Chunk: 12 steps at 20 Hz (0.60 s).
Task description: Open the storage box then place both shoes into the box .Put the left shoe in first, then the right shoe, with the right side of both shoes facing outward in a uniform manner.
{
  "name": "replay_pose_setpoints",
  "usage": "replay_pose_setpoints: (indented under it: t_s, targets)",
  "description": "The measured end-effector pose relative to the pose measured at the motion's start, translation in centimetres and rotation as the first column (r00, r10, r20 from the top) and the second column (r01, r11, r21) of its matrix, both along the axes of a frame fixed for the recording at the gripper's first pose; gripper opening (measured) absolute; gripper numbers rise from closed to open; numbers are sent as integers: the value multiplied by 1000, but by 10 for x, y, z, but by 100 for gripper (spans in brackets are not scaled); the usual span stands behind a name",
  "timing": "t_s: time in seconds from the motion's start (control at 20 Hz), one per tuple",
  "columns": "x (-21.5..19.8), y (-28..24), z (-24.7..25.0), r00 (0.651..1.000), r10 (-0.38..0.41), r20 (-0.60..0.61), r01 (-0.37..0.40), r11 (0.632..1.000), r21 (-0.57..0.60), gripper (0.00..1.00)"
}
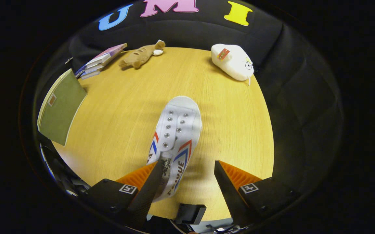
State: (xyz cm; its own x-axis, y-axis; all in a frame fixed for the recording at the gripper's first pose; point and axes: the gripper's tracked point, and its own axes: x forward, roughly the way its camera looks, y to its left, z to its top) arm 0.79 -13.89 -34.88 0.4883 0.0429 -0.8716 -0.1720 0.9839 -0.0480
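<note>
A white canvas shoe [177,130] with red and blue stripes and metal eyelets lies over the round wooden table [116,110], its toe pointing away from me. My gripper [187,162] is open, its fingers wide apart. The shoe's heel end sits between the fingers, hard against the left finger [153,177], which covers part of the shoe's opening. A gap of bare table separates the shoe from the right finger [226,182]. I cannot tell whether the shoe rests on the table or hangs just above it.
A green book [60,107] leans at the table's left edge. Beyond the shoe are a stack of books [101,60], a brown plush toy [142,55] and a white plush toy [233,61]. A dark shape [60,172] shows below the table's near left edge.
</note>
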Motion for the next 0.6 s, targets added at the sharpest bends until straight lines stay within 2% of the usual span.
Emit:
replay_pose_setpoints:
  t_s: [0.2,0.35,0.45,0.55,0.6]
  targets:
    - [13,-8,-19,1000,19,4,-19,999,-41,99]
    - [18,5,-23,1000,-9,-8,10,999,37,93]
    - [16,19,-25,999,-19,-31,22,994,105,72]
    - [15,18,-26,999,-23,-33,27,994,103,43]
    - [15,20,-26,999,-17,-33,20,994,106,41]
